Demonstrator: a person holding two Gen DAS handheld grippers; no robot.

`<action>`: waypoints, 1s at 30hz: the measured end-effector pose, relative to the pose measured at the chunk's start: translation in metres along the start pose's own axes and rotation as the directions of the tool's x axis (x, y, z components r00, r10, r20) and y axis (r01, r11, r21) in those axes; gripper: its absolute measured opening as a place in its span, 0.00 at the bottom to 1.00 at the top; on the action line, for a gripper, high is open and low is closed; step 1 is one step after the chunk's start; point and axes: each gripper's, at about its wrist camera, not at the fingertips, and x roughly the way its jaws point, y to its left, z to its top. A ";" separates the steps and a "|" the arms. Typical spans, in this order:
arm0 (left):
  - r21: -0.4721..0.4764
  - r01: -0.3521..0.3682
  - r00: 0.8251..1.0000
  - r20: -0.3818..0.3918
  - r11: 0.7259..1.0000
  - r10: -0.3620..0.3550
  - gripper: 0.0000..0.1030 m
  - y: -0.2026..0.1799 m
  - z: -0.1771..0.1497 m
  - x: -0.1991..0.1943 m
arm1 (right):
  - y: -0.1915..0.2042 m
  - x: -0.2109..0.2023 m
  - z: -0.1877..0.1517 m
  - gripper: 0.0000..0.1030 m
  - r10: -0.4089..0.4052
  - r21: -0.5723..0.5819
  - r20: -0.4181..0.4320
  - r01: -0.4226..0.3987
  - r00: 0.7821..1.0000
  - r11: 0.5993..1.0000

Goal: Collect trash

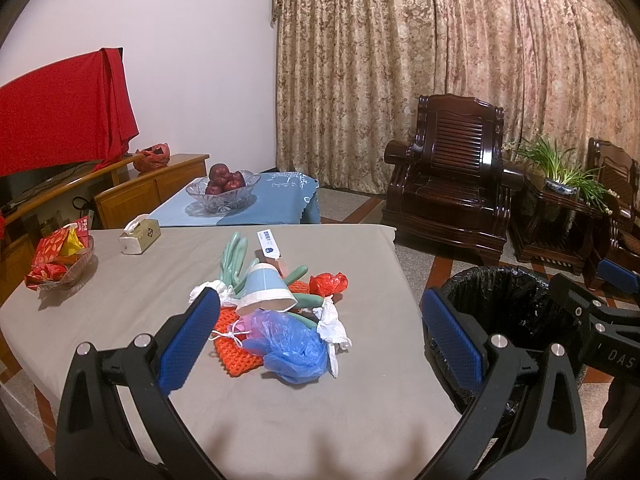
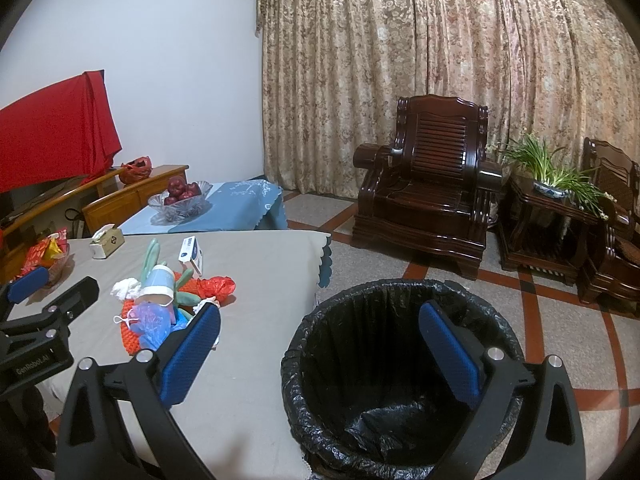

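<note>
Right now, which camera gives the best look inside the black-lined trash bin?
The right wrist view: the trash bin sits centered, showing its liner down to the bottom. The left wrist view catches only its rim and upper liner behind a claw finger.

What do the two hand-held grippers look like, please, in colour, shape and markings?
Both match: the left hand-held gripper and the right hand-held gripper have black curved frames, silver round bolts and two fingers faced with blue textured pads. White lettering marks the black bodies. No cables, hands or sleeves show.
</note>
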 end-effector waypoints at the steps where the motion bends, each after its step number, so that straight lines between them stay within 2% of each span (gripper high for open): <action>1: 0.000 0.000 1.000 0.000 1.000 0.000 0.95 0.000 0.000 0.000 | 0.000 0.000 0.000 0.94 0.000 0.000 0.001 0.000 1.000 1.000; 30: -0.012 -0.004 1.000 -0.002 1.000 0.004 0.95 0.002 -0.002 0.005 | 0.007 0.010 -0.001 0.94 0.010 -0.009 -0.013 -0.010 1.000 1.000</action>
